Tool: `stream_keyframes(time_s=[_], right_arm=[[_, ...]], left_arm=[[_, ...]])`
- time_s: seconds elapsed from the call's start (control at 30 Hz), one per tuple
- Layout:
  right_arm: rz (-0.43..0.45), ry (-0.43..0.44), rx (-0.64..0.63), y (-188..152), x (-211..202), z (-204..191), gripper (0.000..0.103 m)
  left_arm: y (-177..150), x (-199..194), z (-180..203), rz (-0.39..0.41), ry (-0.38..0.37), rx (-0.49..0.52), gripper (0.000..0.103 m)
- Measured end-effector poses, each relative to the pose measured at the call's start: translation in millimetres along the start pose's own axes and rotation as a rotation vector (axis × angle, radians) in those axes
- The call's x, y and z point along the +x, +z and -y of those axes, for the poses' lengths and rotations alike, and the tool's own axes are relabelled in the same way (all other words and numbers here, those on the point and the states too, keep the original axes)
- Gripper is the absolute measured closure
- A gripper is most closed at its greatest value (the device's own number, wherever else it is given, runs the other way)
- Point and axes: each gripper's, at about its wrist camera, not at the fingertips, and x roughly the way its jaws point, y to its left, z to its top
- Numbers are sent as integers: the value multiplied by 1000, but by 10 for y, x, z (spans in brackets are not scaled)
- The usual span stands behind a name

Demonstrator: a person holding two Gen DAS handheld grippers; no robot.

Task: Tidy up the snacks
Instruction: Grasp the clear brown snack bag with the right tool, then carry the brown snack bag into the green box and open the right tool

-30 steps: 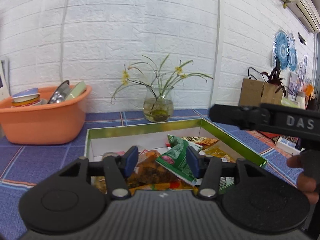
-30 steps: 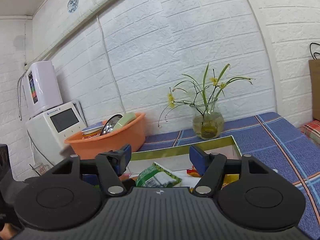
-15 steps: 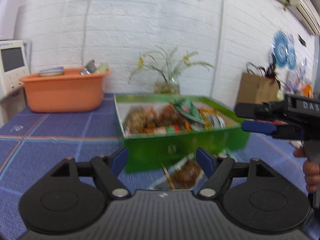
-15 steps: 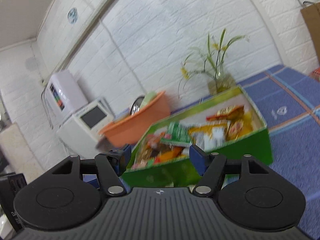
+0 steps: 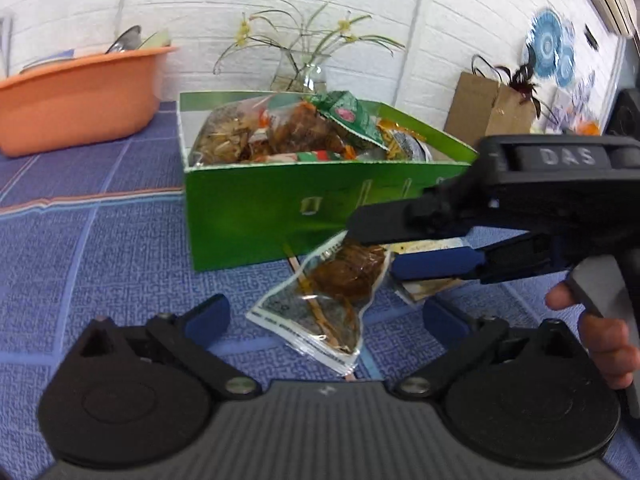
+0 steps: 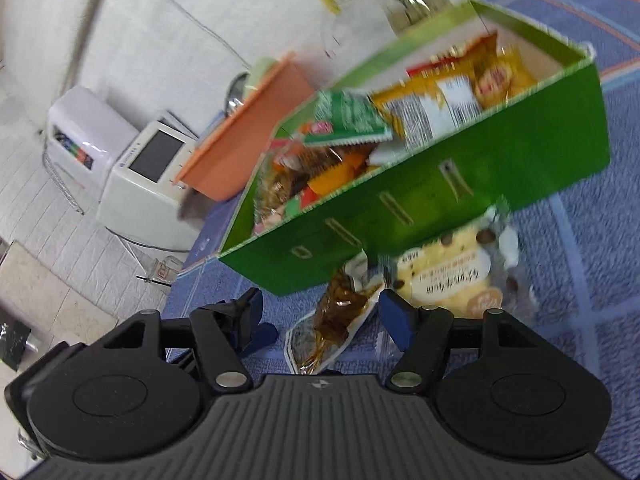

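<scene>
Progress of the snack-sorting task, seen from both wrist cameras. The green box (image 5: 280, 200) stands on the blue checked tablecloth (image 5: 100, 248) and is already heaped: packets in brown, red, yellow and green rise above its rim, among them a green packet (image 5: 346, 114) lying on top near the middle. By this evidence most of the sorting appears done.

Two packets remain outside, on the cloth against the near wall of the box. The first, a clear packet of brown snack (image 5: 332, 292), lies flat, its far end touching or nearly touching the box. The second, a yellow packet with dark dots (image 6: 448, 280), lies just to its right and is partly hidden in the left view.

The left gripper (image 5: 326, 316) hovers low over the near end of the clear packet with its jaws spread wide and nothing between them. The right gripper (image 5: 384, 248) reaches in from the right, jaws likewise spread; in the left view its upper finger lies across the far end of the clear packet and its blue-padded lower finger beside the packet's right edge. Whether either finger touches the wrapper cannot be told. In its own view, which is motion-blurred, the clear packet lies between its fingers.

Remaining work, as judged: close on the clear packet, lift it over the near wall into the box, then repeat with the yellow packet. An orange basin (image 5: 76, 92) and a glass vase of flowers (image 5: 304, 72) stand farther back, apart from the work.
</scene>
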Motion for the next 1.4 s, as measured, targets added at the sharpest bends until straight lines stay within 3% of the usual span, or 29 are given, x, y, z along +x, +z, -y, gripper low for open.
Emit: stream_keyframes(time_s=[0.17, 0.33, 0.37, 0.4, 0.43, 0.47, 0.53, 0.77, 1.07, 1.4], right_arm=[[-7, -22, -27, -12, 74, -76, 0], [-30, -60, -233, -62, 111, -254, 0], [-37, -77, -261, -71, 106, -283, 4], [-37, -108, -275, -78, 93, -291, 26], [-38, -110, -277, -72, 68, -266, 36], [-43, -99, -267, -61, 46, -236, 37], [-53, -78, -236, -52, 18, -169, 40], [-45, -44, -173, -63, 26, -103, 41], [22, -45, -379, -193, -63, -373, 50], [90, 34, -356, -164, -328, -454, 53]], left_arm=[[18, 74, 121, -31, -4, 92, 0], [-15, 11, 100, -22, -56, 76, 8], [-34, -15, 121, -22, -57, 88, 14], [-42, -45, 148, -22, -50, 101, 17], [-59, -73, 162, -20, -53, 108, 35], [-68, -104, 175, -20, -60, 101, 50], [-61, -134, 154, -19, -95, 77, 56], [-63, -140, 177, -14, -87, 56, 58], [-59, -222, 196, -1, -92, 54, 61], [-25, -482, 299, 92, -84, 84, 61]])
